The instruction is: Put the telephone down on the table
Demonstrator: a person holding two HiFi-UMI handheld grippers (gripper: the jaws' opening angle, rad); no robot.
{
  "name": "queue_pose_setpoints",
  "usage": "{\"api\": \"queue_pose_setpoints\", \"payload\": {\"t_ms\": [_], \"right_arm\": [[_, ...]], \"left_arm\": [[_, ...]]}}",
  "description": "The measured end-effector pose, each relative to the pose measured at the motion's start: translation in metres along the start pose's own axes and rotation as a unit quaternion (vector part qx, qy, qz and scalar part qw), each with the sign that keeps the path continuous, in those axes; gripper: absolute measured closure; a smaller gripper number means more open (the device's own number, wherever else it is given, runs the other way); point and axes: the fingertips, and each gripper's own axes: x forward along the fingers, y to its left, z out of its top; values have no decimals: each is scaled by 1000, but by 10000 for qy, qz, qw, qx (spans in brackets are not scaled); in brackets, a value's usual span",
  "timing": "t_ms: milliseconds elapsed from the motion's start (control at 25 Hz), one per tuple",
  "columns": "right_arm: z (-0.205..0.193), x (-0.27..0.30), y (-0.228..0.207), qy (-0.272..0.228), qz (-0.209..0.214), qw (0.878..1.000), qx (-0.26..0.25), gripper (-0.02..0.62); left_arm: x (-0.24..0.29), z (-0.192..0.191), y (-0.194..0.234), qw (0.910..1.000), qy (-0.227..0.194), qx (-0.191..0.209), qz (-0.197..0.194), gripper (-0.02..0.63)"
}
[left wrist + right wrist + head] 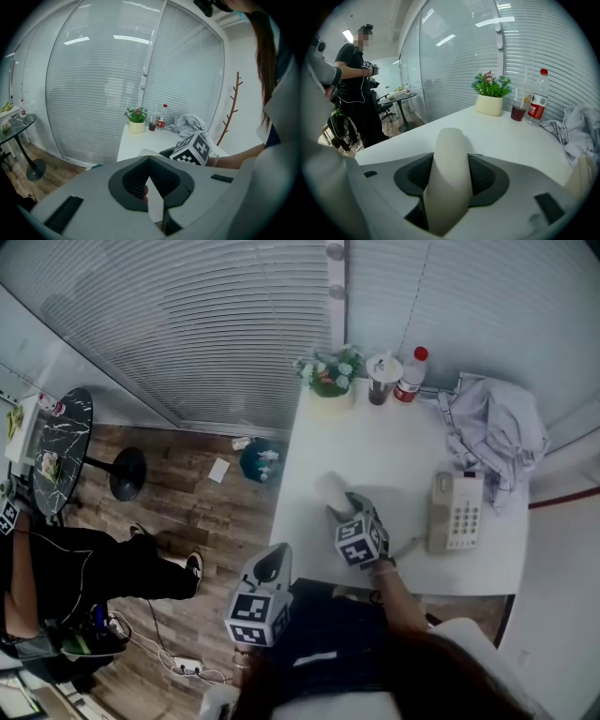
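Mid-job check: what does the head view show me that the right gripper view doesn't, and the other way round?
Only the head view: the telephone base lying on the right side of the white table, the left gripper off the table's near left corner, and the wooden floor.

Only the right gripper view: the right gripper with its pads pressed on the cream handset, which stands up between them.

Both: the potted plant, cup, red-capped bottle and crumpled cloth at the table's far side.

Cream handset (449, 150), off its cradle, is clamped tilted between the right tongs (451, 176), left of the telephone base (457, 512). The base lies flat, keypad up, on the white tabletop (394, 446).
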Motion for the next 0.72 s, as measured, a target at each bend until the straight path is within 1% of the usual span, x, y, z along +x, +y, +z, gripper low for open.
{"api": "queue_pose_setpoints", "payload": {"t_ms": [160, 320, 360, 720], "right_arm": [[1, 0, 1, 27, -27, 10000, -35, 365], [-5, -3, 2, 77, 10, 9999, 83, 355], [-6, -4, 1, 86, 0, 9999, 92, 344], [-7, -24, -2, -91, -295, 9995, -57, 344]], "left_arm": [[-1, 1, -2, 10000, -14, 33, -21, 598], [-5, -2, -4, 10000, -25, 24, -23, 598], [-6, -2, -5, 10000, -32, 26, -23, 598], [-18, -7, -17, 9998, -139, 111, -86, 598]]}}
